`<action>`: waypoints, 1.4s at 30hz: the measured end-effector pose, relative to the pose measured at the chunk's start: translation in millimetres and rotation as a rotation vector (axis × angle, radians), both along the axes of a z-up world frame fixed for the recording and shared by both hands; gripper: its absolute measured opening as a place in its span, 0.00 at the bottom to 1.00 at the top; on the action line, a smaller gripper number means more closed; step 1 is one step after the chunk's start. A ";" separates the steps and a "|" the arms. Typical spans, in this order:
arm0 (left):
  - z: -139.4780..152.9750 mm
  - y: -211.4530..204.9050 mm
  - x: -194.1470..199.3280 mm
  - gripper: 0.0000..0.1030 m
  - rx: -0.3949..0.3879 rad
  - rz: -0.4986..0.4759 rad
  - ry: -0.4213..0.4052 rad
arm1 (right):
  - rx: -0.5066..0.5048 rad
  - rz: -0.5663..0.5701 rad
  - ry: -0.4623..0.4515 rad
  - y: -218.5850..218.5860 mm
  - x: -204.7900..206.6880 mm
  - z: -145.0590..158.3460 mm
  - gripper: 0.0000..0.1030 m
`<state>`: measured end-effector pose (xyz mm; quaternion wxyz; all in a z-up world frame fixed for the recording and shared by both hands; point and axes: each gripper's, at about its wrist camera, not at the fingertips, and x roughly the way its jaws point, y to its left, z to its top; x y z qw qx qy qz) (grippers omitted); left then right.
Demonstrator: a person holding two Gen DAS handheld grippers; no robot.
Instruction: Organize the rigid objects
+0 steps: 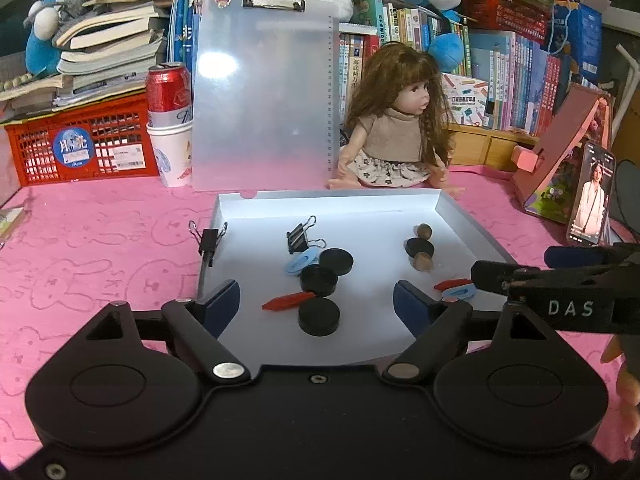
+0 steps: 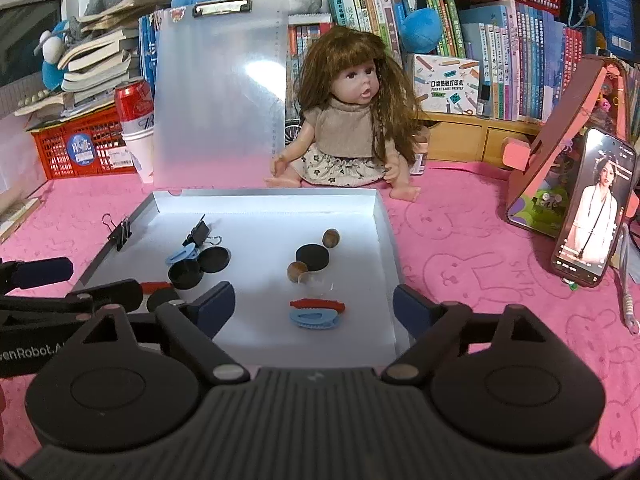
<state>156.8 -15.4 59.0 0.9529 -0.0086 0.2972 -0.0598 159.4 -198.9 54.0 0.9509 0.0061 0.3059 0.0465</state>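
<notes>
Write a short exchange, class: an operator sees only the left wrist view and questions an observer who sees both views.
Operator: The right gripper hides part of the tray's right side. What lies there?
Observer: A blue clip, whole, beside a red clip, both in the tray.
Operator: Anything hidden by the doll?
Observer: A small jar stands on the pink cloth by its leg.

Open lane over the shallow white tray, though the tall frosted plastic clipboard and long-haired doll seemingly wall off its far edge.
</notes>
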 end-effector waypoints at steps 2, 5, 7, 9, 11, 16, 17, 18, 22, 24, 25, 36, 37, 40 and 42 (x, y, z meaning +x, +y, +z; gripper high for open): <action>0.4 1.1 -2.6 0.81 0.001 -0.001 -0.007 | 0.003 -0.002 -0.007 -0.3 -2.0 0.7 0.91; 0.1 3.9 -4.6 0.81 -0.008 0.002 -0.010 | 0.007 -0.010 -0.016 -0.7 -3.7 1.1 0.94; -0.1 5.6 -5.0 0.81 -0.011 0.004 -0.007 | 0.010 -0.016 -0.019 -1.0 -4.7 0.6 0.95; 0.0 6.7 -5.6 0.81 -0.010 0.007 -0.007 | 0.013 -0.017 -0.021 -1.7 -5.7 0.4 0.96; 0.2 8.0 -7.2 0.81 -0.007 0.009 -0.011 | 0.013 -0.016 -0.023 -2.0 -6.5 0.3 0.96; -0.2 8.1 -11.1 0.81 0.004 0.009 -0.021 | 0.009 -0.020 -0.032 -2.8 -9.4 0.3 0.97; -0.2 8.0 -11.5 0.81 0.004 0.010 -0.022 | 0.009 -0.020 -0.034 -3.0 -10.1 0.4 0.97; -0.1 8.1 -11.3 0.81 0.003 0.011 -0.021 | 0.009 -0.020 -0.036 -3.2 -10.7 0.5 0.97; -0.3 8.3 -13.5 0.81 -0.004 0.010 -0.021 | 0.003 -0.019 -0.044 -4.0 -14.8 0.6 0.98; -0.6 8.6 -16.3 0.81 -0.009 0.008 -0.020 | 0.004 -0.018 -0.050 -4.5 -18.1 0.4 0.98; -0.8 9.2 -18.3 0.81 -0.012 0.006 -0.019 | 0.006 -0.018 -0.053 -4.8 -20.0 0.2 0.98; -11.0 13.6 -45.7 0.81 -0.012 0.006 -0.028 | 0.017 -0.025 -0.075 -5.1 -42.6 -9.4 1.00; -12.5 14.2 -47.6 0.81 -0.013 0.009 -0.027 | 0.020 -0.029 -0.076 -5.4 -44.4 -11.0 1.00; -18.5 16.2 -53.4 0.81 -0.013 0.016 -0.023 | 0.032 -0.037 -0.070 -6.6 -48.9 -17.3 1.00; -22.6 17.2 -55.5 0.81 -0.008 0.022 -0.018 | 0.034 -0.042 -0.064 -7.1 -50.8 -21.5 1.00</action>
